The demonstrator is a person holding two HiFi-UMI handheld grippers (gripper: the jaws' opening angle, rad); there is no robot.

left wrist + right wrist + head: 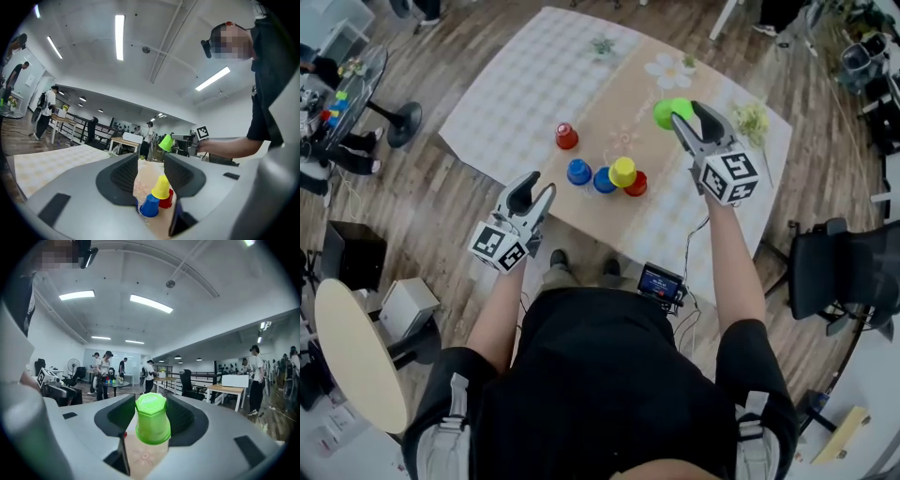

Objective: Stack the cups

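Right gripper pinching the green cup above the table

The patterned table (534, 84) carried the yellow cup (622, 172), set against a red cup (636, 184), with two blue cups (578, 172) just left of it. The right gripper (682, 114) hung beyond and right of the yellow cup, its jaws clamped on the upturned green cup (152, 420). The left gripper (534, 187) hovered nearer the person than the yellow cup, off to its left, jaws spread and empty.

No legible text, brand or number anywhere. The cube (500, 246) on the left gripper (530, 192) and its twin (729, 176) on the right gripper (689, 114) carry only black-and-white square codes. The small lit screen (661, 280) by the table's near edge is too small to read.
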